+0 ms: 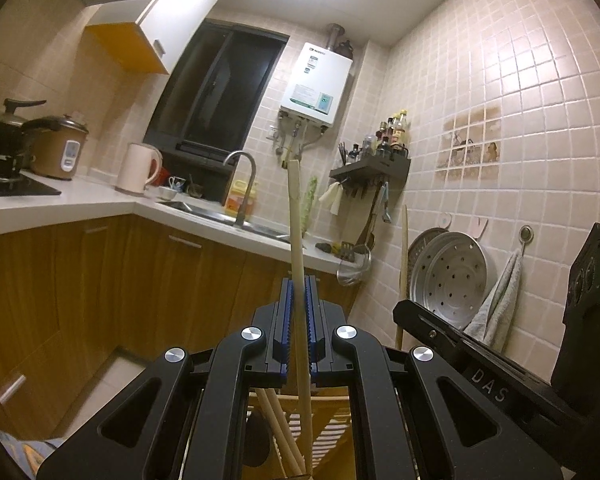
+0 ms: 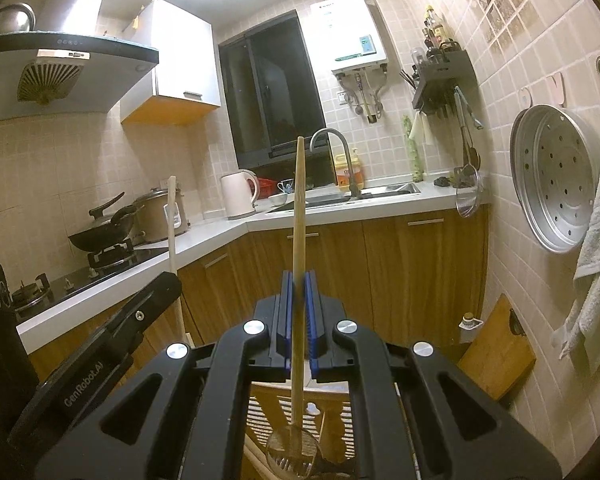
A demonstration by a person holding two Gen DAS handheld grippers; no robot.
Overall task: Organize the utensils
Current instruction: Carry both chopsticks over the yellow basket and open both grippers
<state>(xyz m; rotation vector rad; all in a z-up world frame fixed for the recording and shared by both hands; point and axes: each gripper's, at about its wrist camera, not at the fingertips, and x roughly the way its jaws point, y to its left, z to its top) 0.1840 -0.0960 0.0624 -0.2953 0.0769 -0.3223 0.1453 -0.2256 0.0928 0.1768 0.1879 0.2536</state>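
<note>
In a tiled kitchen, two hand-held grippers stand side by side, each clamped on a long wooden utensil held nearly upright. The left gripper (image 1: 299,280) has its blue pads closed tight on the flat handle of a pale wooden spatula (image 1: 296,216), whose squared top rises in front of the sink's tap (image 1: 244,168). Its lower end runs down behind the jaws into a slatted wooden holder (image 1: 332,424), where other wooden handles (image 1: 276,428) lean.

The right gripper (image 2: 299,280) is likewise shut, its pads pinching the round shaft of a wooden skimmer (image 2: 299,216). The skimmer's wire-mesh head (image 2: 292,450) hangs below the jaws, in front of the same slatted holder (image 2: 260,416). In the right wrist view the left gripper's black arm (image 2: 112,332) shows at the left edge, with the pale spatula (image 2: 173,220) standing up beside it.

Behind them, a white counter (image 2: 236,228) wraps the corner above wooden cabinets. On it sit a white kettle (image 2: 238,194), a rice cooker (image 2: 160,212) and a black pan (image 2: 104,232) on the stove. A water heater (image 1: 316,84) hangs by the dark window (image 1: 220,92). A perforated steamer tray (image 2: 556,176) and a towel (image 2: 596,248) hang on the right wall, with a cutting board (image 2: 496,356) leaning below.
</note>
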